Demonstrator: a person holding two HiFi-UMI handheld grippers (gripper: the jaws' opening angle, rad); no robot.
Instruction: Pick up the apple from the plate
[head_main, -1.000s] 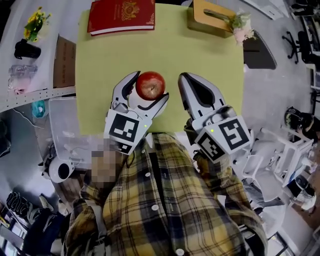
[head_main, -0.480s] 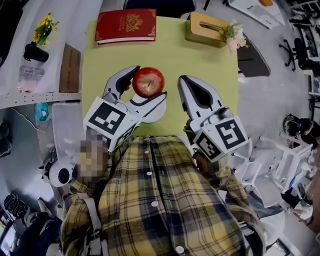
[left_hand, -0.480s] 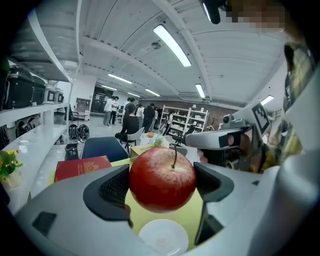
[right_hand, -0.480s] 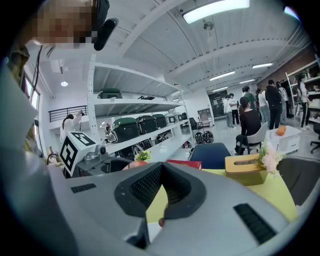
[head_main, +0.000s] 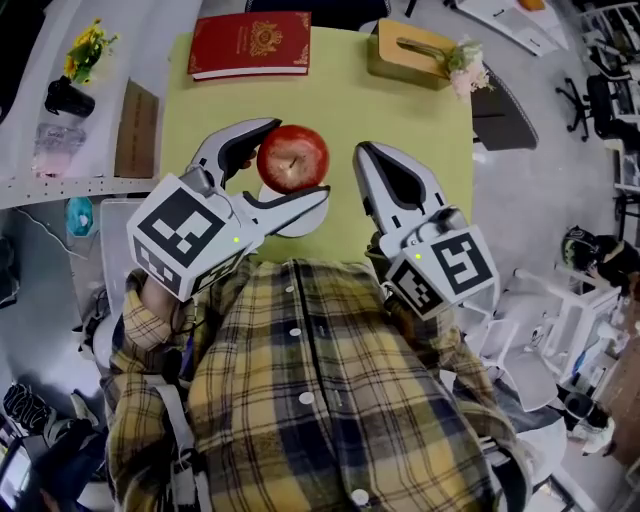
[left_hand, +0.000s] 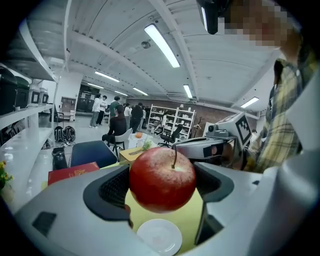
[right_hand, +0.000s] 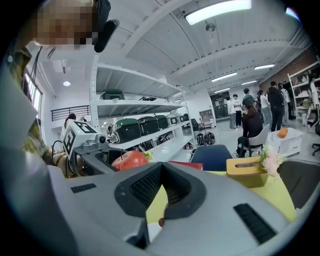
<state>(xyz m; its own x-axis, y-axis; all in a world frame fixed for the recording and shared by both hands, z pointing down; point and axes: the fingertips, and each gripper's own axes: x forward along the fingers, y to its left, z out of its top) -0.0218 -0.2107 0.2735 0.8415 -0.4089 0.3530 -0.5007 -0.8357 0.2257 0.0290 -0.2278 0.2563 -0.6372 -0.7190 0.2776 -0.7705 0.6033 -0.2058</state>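
Note:
A red apple (head_main: 293, 158) with a thin stem hangs in the air, and my left gripper (head_main: 296, 160) is shut on it, one jaw on each side. Below it on the yellow-green table (head_main: 410, 120) lies the small white plate (head_main: 285, 222), bare and partly hidden by a jaw. The left gripper view has the apple (left_hand: 162, 178) between the ribbed pads (left_hand: 114, 189), with the plate (left_hand: 159, 236) well beneath. My right gripper (head_main: 363, 155) hovers to the right of the apple, shut and holding nothing. From the right gripper view the apple (right_hand: 131, 160) shows at the left.
A red book (head_main: 252, 44) lies at the table's far edge, and a wooden tissue box (head_main: 412, 50) with pale flowers (head_main: 462, 58) sits at the far right corner. A cardboard piece (head_main: 138, 130) and a black vase of yellow flowers (head_main: 72, 70) stand to the left.
My left gripper has risen with the apple in it, so the apple looks larger and the plate now shows below. The right gripper has hardly moved.

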